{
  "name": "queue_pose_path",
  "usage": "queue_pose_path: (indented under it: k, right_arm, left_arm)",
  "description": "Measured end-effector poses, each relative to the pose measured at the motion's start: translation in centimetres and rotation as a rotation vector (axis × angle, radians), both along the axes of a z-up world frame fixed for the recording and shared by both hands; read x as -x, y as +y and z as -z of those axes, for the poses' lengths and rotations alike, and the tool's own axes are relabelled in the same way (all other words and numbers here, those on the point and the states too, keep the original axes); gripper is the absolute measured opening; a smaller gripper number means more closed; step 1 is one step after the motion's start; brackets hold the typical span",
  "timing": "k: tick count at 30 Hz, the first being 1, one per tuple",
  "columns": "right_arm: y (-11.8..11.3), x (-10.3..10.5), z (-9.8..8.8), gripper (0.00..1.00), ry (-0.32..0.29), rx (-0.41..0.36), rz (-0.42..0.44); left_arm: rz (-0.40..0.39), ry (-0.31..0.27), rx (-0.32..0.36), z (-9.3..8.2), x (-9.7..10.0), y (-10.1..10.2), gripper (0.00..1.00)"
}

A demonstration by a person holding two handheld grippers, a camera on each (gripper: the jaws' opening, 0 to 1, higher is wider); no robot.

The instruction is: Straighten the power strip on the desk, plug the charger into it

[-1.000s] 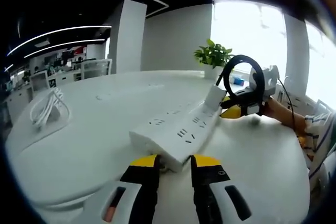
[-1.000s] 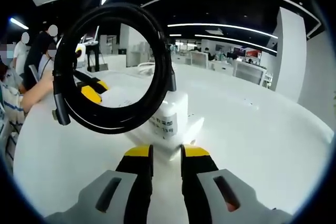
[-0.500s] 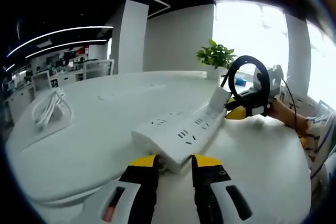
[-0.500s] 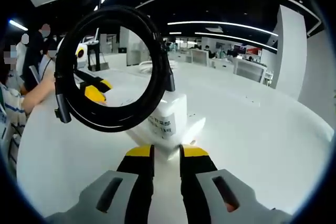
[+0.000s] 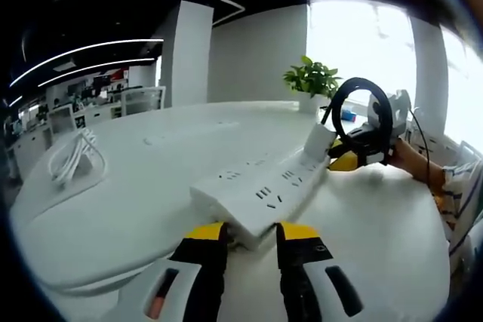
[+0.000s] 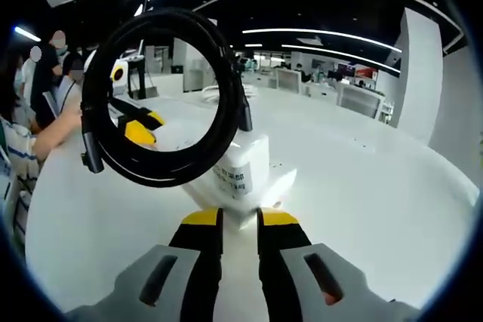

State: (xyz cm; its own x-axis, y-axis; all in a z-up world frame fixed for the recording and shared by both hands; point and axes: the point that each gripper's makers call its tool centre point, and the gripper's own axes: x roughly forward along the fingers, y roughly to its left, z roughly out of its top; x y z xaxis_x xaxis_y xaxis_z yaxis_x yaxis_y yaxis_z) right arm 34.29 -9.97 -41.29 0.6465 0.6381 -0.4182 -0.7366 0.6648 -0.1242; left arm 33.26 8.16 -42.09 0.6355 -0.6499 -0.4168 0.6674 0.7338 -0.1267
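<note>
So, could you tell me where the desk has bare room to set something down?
Bare desk lies between the white cable bundle and the power strip, and beyond the strip toward the plant. It is crowded at the strip's far end, around the charger.

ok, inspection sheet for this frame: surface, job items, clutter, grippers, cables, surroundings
Surface: white desk, curved edge.
Job's things: white power strip lying diagonally; white charger at its far end.
Clutter: potted plant at the desk's far side.
Grippers: left gripper clamps the strip's near end; right gripper shut on the charger.
Cables: black cable coil on the charger; white cable bundle lying apart.
Surroundings: open office, ceiling light strips, bright window.
</note>
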Motion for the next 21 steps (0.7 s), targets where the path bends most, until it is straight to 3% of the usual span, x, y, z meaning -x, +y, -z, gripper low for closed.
queue_pose_path:
  k: [21]
  right_arm:
    - [-0.07, -0.03, -0.03, 0.17, -0.004, 0.002, 0.001]
  left_arm:
    - [-0.010, -0.004, -0.002, 0.07, 0.09, -0.07, 0.26]
